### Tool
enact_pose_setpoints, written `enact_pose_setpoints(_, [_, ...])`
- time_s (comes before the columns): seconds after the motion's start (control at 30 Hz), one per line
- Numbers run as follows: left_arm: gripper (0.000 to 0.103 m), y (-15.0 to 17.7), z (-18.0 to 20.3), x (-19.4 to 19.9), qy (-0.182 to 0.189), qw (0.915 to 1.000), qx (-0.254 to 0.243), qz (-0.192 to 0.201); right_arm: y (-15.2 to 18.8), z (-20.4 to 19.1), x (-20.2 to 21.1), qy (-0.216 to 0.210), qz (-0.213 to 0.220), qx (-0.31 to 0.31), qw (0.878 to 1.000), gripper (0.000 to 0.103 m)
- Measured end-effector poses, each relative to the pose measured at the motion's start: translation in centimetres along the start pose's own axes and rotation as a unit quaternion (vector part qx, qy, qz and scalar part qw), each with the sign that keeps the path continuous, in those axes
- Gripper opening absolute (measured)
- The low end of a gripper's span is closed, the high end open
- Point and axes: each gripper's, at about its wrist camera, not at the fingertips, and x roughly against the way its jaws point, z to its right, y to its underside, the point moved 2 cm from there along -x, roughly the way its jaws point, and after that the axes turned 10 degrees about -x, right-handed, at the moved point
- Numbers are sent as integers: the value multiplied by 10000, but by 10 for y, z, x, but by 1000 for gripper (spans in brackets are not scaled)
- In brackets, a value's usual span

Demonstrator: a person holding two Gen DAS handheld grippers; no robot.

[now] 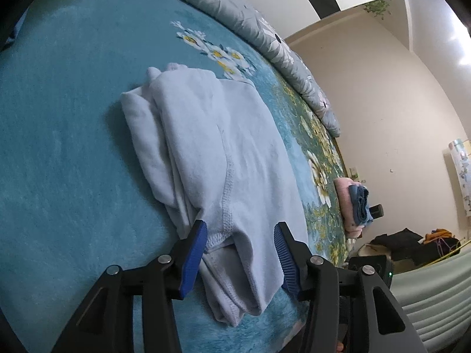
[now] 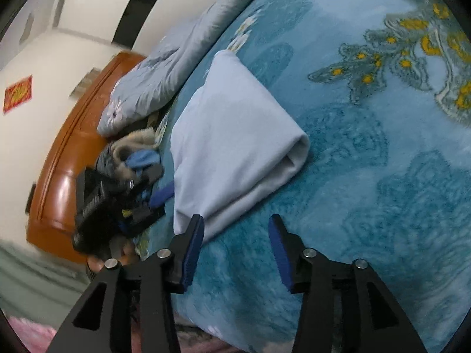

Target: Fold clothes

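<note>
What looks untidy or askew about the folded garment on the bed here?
The pale blue garment is folded unevenly: bunched layers stick out along its left edge, and the hemmed end between the open left gripper jaws is rumpled. Nothing looks spilled or damaged.

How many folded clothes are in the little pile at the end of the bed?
2: a pink garment underneath and a blue garment on top, at the bed's far edge. More may be hidden behind.

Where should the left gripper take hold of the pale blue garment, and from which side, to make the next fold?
Probably the stitched hem end of the pale blue garment, bunched between the open fingers of the left gripper. Come in low from that near end, along the blanket: the layers stack thick there, so one pinch catches them all.
</note>
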Motion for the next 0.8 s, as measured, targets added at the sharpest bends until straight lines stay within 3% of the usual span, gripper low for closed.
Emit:
enact_pose_setpoints(0.17, [52,2,-11,11,139,9997,188,42,-1,-7,-15,120,563,-642,9963,50])
enact_pose_setpoints(0.3, [52,-6,-18,29,41,9996,125,266,3,-15,-20,17,855,-735,9936,53])
enact_pose_setpoints(0.37, [53,-12,-22,39,-37,9991,118,394,2,-11,-22,-224,893,-871,9919,45])
enact_pose_setpoints(0.43, [54,-19,-26,48,-115,9985,111,522,-1,-4,-21,-349,892,-1019,9902,21])
enact_pose_setpoints(0.5, [55,-26,-31,54,-174,9979,162,600,-5,3,-19,-445,836,-1160,9887,10])
enact_pose_setpoints(0.67, [55,-33,-32,52,-179,9979,185,589,-18,1,-6,-528,769,-899,9916,7])
enact_pose_setpoints(0.8, [55,-40,-23,40,-208,9988,5,453,-56,2,40,-268,1036,-360,9936,5])
